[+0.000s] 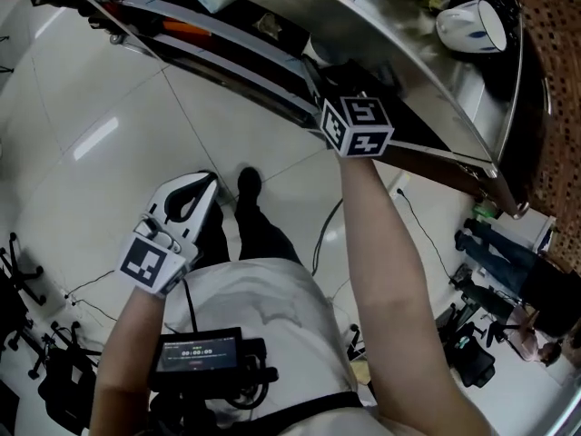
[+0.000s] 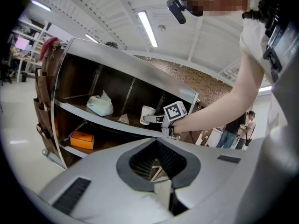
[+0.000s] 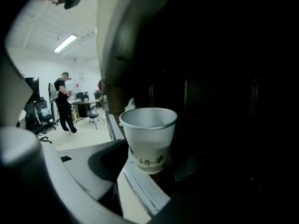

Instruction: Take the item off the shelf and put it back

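Observation:
A white paper cup [image 3: 148, 139] with dark print stands upright between the jaws of my right gripper [image 3: 148, 160], just above the front edge of the shelf board [image 3: 140, 181]; the gripper is shut on it. From the left gripper view the same cup [image 2: 146, 114] is at the middle shelf's right end, with my right gripper [image 2: 153, 119] against it. In the head view only that gripper's marker cube [image 1: 357, 127] shows; its fingertips are hidden under the shelf top. My left gripper [image 1: 205, 183] hangs low at the left, away from the shelf, shut and empty.
The shelf unit has a shiny metal top [image 1: 427, 80] with white cups [image 1: 472, 25] on it. A white bag [image 2: 99, 105] lies on the middle shelf and an orange box [image 2: 81, 140] below. People stand in the background [image 3: 63, 101], with office chairs [image 3: 44, 118] nearby.

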Tool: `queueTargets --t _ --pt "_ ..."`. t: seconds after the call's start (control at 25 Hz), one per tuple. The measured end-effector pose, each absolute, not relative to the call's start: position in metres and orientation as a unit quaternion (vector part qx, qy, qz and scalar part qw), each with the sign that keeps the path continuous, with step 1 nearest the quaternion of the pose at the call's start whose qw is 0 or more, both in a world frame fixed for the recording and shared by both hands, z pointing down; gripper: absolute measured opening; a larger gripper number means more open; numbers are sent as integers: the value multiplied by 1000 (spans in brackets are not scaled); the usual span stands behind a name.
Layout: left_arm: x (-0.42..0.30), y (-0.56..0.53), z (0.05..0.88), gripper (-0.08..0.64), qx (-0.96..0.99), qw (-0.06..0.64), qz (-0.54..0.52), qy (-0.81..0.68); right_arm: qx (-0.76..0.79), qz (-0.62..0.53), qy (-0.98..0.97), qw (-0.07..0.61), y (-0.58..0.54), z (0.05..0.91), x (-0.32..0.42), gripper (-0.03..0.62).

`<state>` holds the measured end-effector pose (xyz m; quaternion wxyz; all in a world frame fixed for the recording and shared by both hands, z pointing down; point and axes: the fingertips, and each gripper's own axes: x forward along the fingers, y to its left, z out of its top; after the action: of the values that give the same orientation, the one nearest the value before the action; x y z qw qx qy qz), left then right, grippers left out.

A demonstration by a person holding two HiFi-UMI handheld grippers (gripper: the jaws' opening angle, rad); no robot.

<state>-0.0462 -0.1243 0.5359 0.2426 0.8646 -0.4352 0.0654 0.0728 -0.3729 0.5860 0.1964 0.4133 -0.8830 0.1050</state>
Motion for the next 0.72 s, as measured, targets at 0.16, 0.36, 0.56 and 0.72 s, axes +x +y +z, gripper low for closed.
queueTargets --t 0.16,0.36,0.56,0.72 --pt "-47 -120 522 -9 867 229 72 -436 385 94 -900 184 -333 567 66 265" --pt "-53 -112 502 -9 872 205 81 -437 343 91 -923 151 -279 530 63 265" --pt "-64 -105 475 -9 872 180 81 -448 302 80 -942 126 -234 485 58 265" --pt "-73 -98 451 -9 877 165 73 -446 265 72 -956 101 -203 447 46 267"
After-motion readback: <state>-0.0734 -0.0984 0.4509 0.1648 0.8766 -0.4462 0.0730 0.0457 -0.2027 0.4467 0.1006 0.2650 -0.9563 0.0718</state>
